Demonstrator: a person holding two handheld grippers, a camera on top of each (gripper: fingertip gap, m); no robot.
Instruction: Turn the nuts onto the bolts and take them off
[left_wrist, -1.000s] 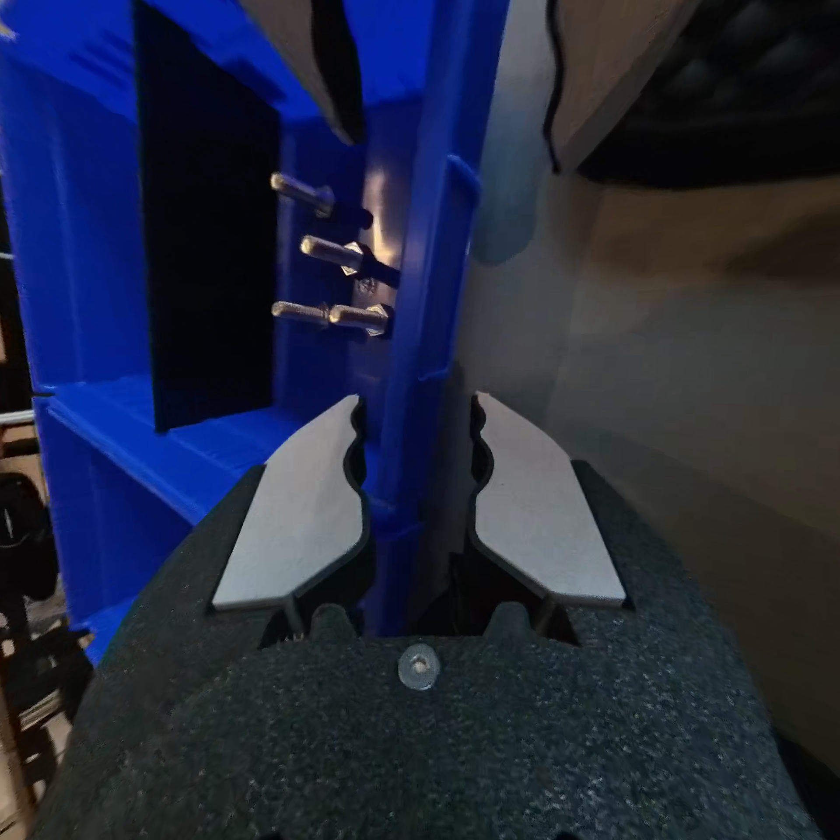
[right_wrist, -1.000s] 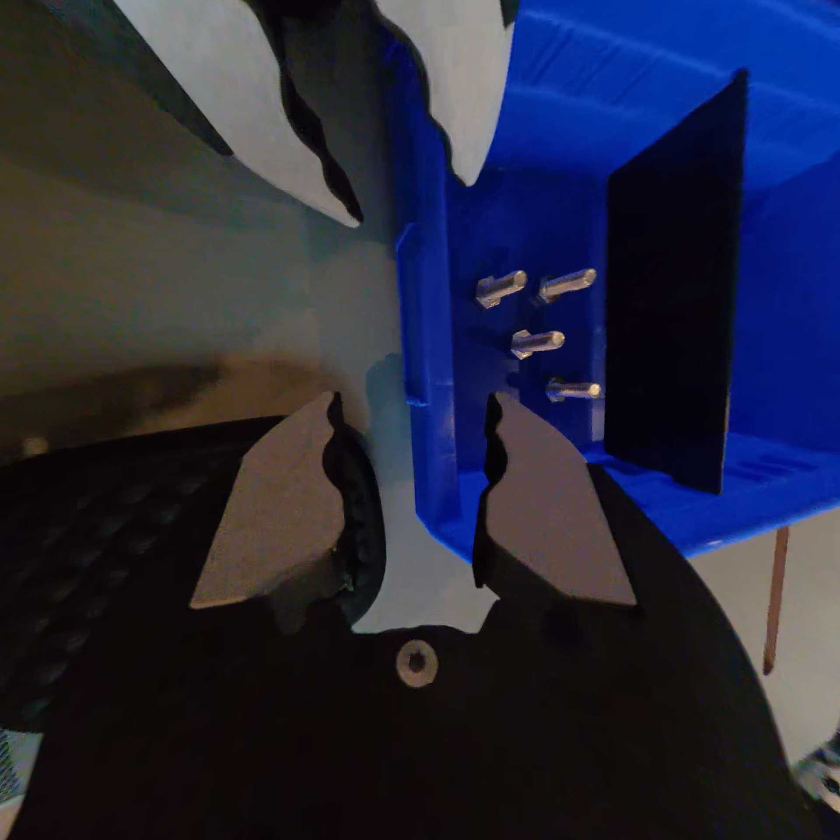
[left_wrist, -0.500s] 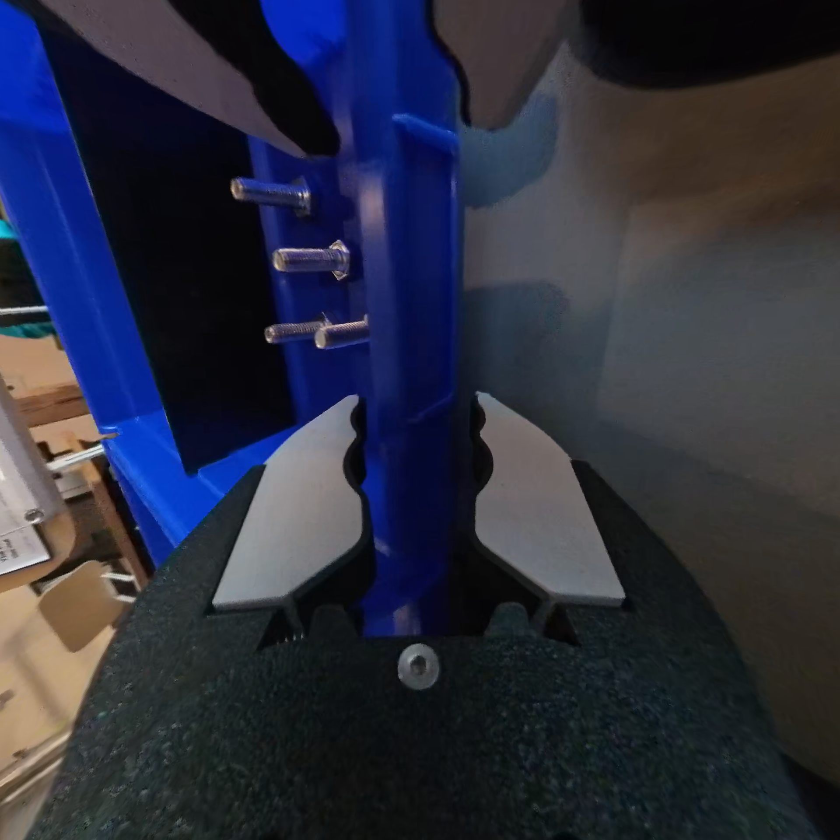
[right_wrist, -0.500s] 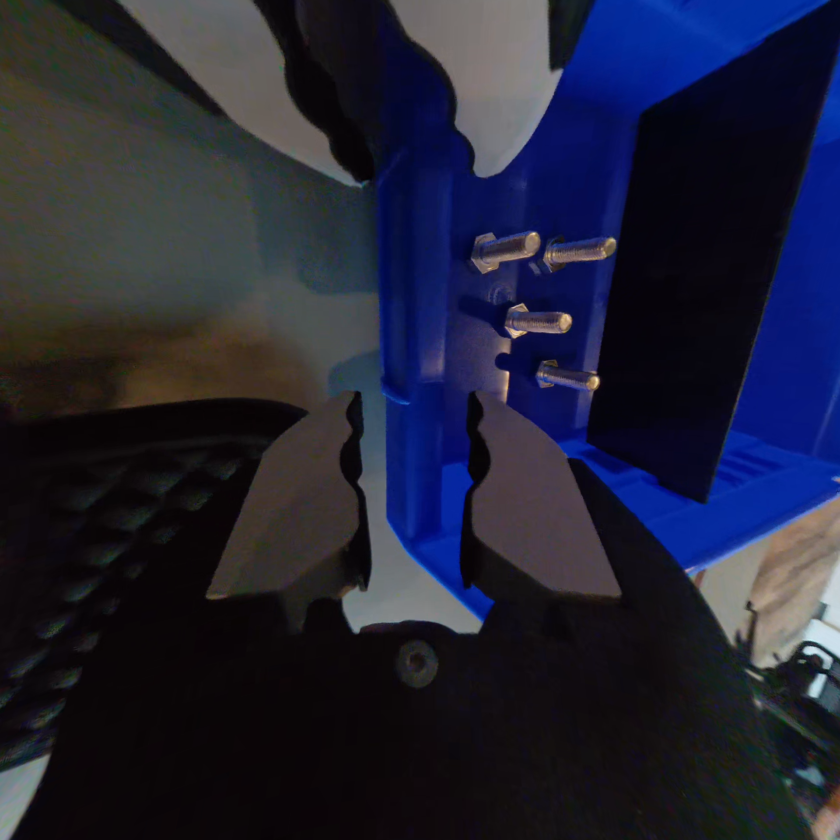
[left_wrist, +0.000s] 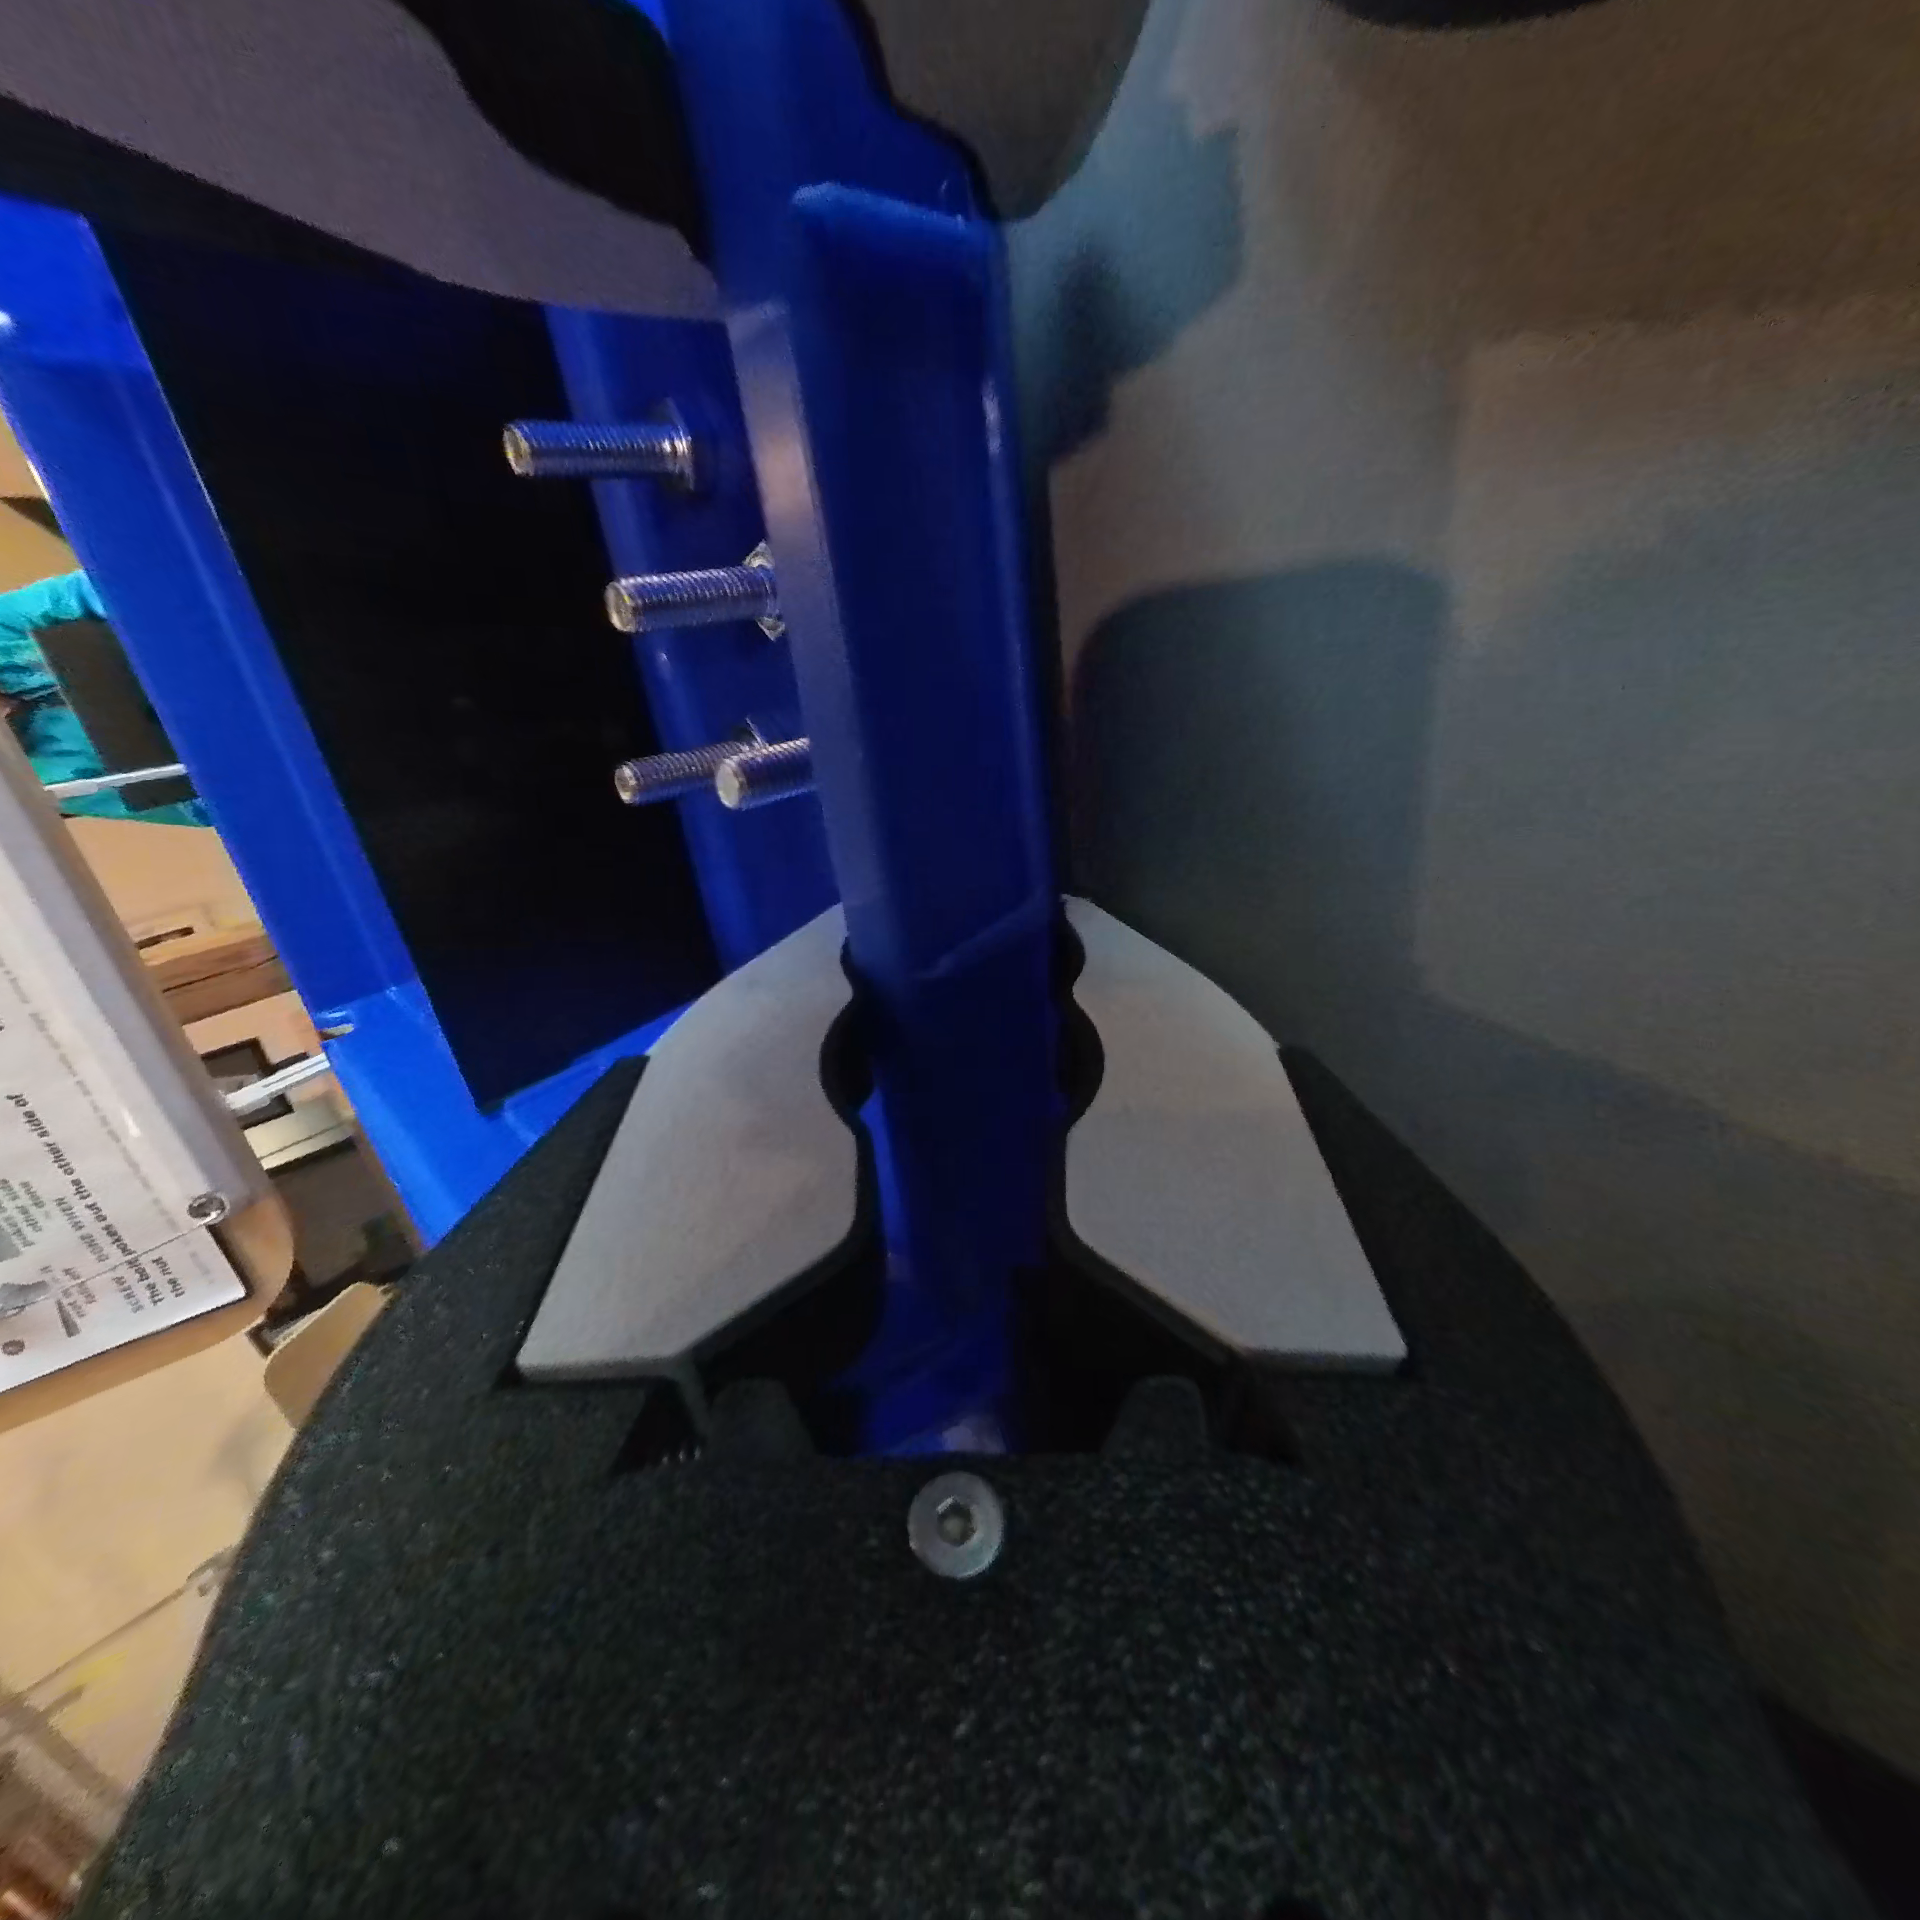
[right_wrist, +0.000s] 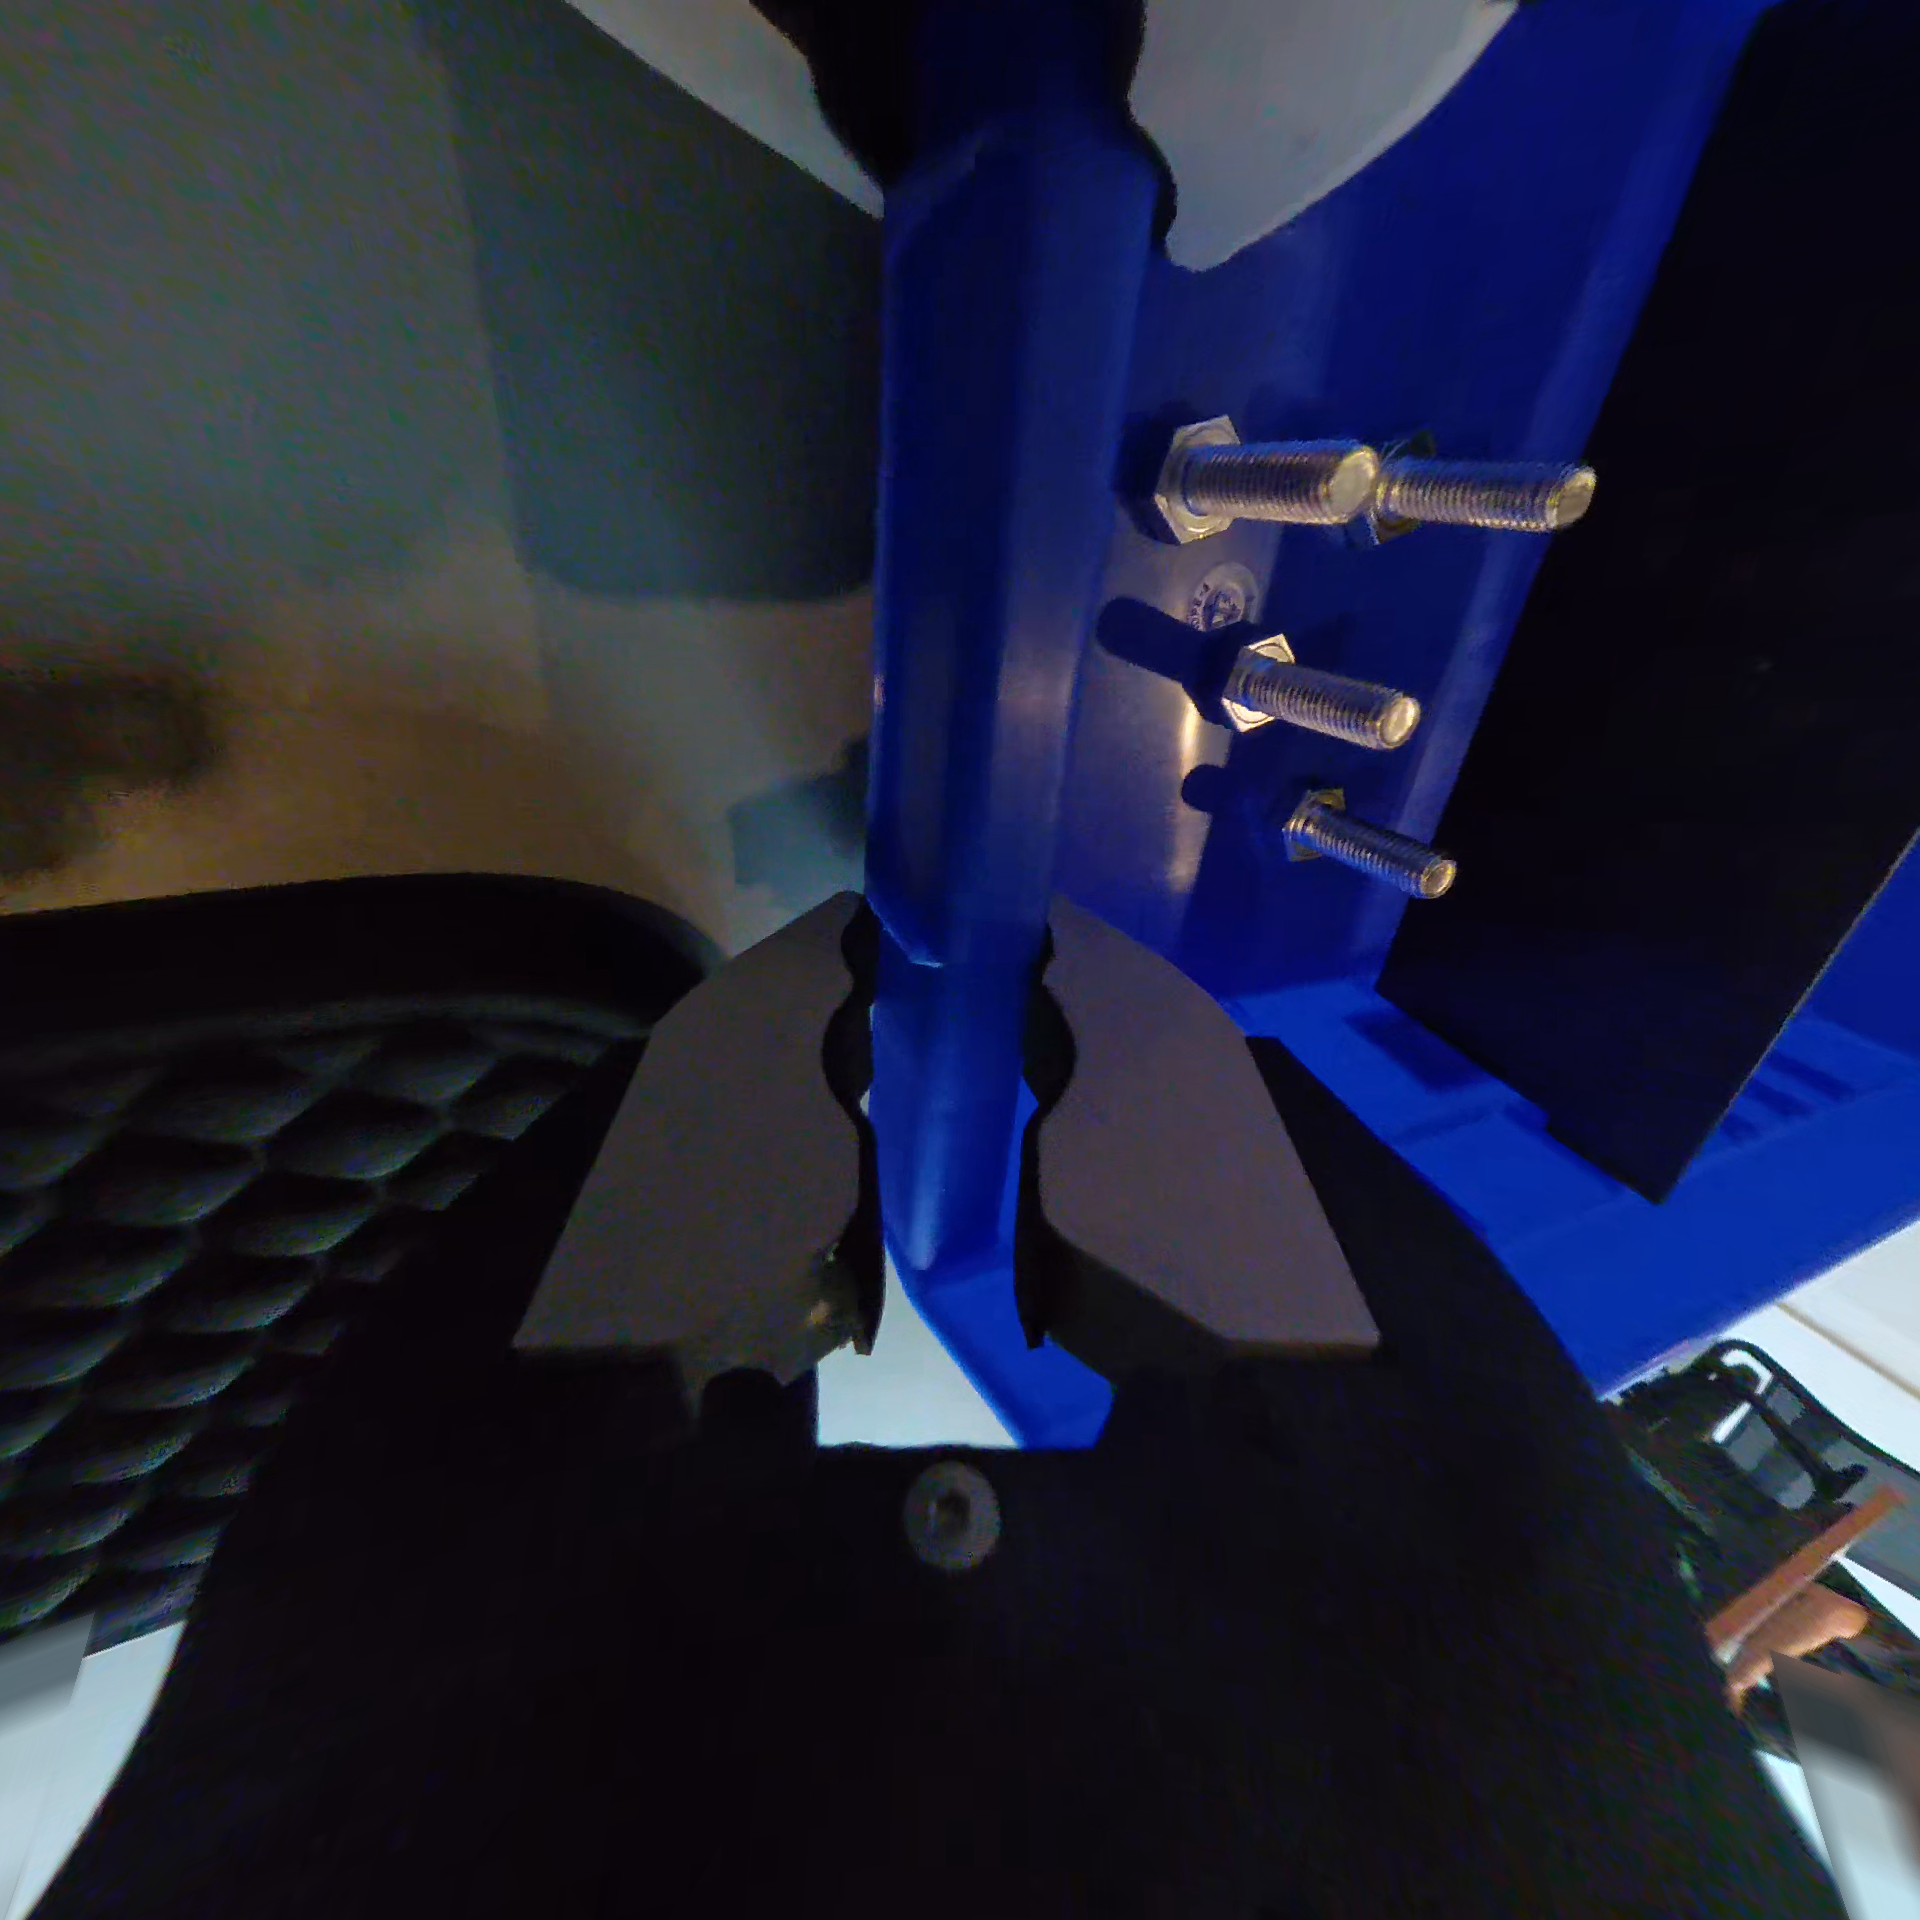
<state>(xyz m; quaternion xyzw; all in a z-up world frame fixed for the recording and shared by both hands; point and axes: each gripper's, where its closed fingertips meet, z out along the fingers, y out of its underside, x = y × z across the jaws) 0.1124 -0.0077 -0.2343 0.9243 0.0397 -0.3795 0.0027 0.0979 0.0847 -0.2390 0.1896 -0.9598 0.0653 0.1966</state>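
Left claw (left_wrist: 956, 1039) and right claw (right_wrist: 951, 1039) both clamp the blue bin's wall (left_wrist: 914, 623); four bolts (right_wrist: 1268, 488) project beside it, their heads hidden.

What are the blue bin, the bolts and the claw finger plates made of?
Blue bin: likely moulded plastic, glossy, with smooth ribs and soft highlights. Bolts: metal, probably plated steel, bright silver with threaded shanks. Finger plates: flat matte grey, metal or hard plastic; cannot tell which.
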